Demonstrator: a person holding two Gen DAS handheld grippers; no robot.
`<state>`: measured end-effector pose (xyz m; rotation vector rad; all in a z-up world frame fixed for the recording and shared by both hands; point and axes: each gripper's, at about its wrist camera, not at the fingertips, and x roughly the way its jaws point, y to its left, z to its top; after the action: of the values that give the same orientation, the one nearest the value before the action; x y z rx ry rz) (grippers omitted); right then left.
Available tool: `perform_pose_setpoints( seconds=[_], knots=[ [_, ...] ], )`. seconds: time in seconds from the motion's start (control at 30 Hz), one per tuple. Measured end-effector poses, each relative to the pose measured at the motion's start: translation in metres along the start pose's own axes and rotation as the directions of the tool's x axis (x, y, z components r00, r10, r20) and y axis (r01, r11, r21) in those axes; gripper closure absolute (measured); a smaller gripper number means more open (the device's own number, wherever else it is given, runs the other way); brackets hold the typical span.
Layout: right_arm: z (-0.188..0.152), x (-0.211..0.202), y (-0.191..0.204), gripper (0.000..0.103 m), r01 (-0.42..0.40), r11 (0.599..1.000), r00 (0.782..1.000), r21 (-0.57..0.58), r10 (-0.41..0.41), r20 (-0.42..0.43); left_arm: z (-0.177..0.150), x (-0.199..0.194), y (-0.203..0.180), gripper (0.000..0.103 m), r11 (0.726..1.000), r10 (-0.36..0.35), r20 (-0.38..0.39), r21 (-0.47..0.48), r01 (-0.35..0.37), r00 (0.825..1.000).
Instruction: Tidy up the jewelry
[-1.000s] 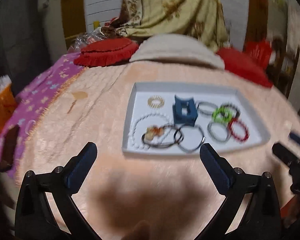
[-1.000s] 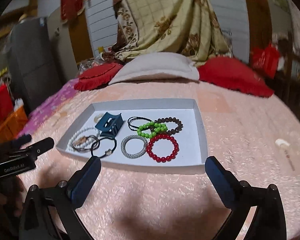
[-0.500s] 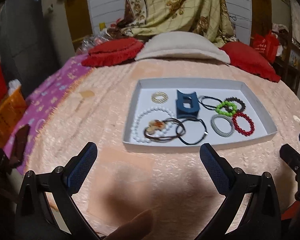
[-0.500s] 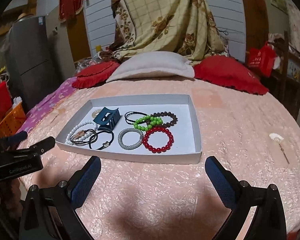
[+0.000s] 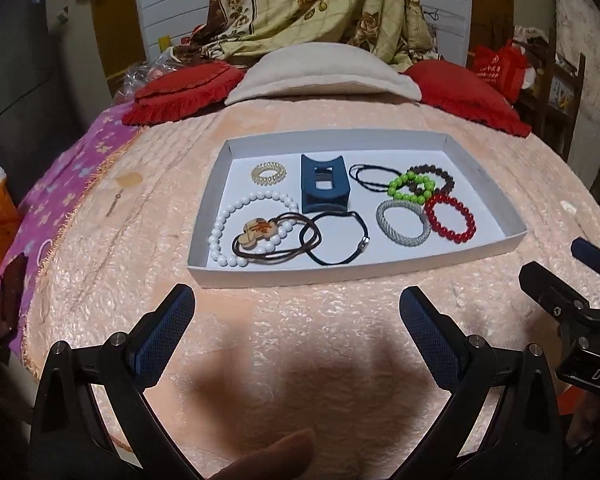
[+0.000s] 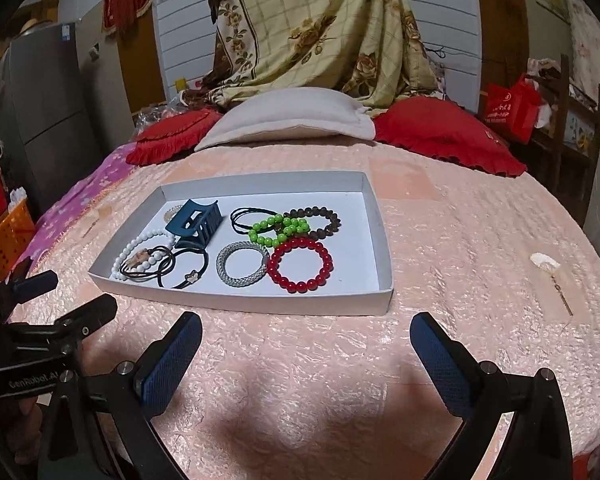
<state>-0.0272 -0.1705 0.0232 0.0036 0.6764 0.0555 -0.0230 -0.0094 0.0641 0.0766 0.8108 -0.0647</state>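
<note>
Left gripper hovers over the pink bedspread short of the tray, fingers spread wide, nothing between them. Right gripper likewise: fingers wide apart, empty, just short of the tray's near wall. Nothing lies between either gripper and the tray.

White tray rests flat on the bedspread, long axis running left to right across both views. All the jewelry lies inside it.

Near row, left to right: white bead necklace with a brown cord and pendant over it; black cord bracelet overlapping the brown cord; silver mesh bangle; red bead bracelet, touching the bangle.

Far row: gold coil ring; blue hair claw, standing upright, teeth toward the near wall; thin black band; green bead bracelet lying over a dark brown bead bracelet.

Right of the tray, well apart, a small pale object on a stick lies on the bedspread.

Beyond: a beige pillow between two red cushions, with a floral blanket draped behind.
</note>
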Motion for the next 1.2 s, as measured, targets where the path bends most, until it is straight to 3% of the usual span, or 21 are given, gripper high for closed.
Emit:
perform_pose_setpoints(
  seconds=[0.3,1.2],
  knots=[
    [-0.002,0.004,0.007,0.0,0.007,1.0,1.0,-0.03,-0.007,-0.012,0.0,0.001,0.011,0.0,0.998,-0.049,-0.018,-0.042,0.048,0.999],
    [-0.001,0.002,0.01,0.0,0.015,0.999,1.0,-0.045,-0.015,-0.01,0.0,0.003,0.009,0.0,0.998,-0.051,-0.02,-0.038,0.051,0.998]
  ],
)
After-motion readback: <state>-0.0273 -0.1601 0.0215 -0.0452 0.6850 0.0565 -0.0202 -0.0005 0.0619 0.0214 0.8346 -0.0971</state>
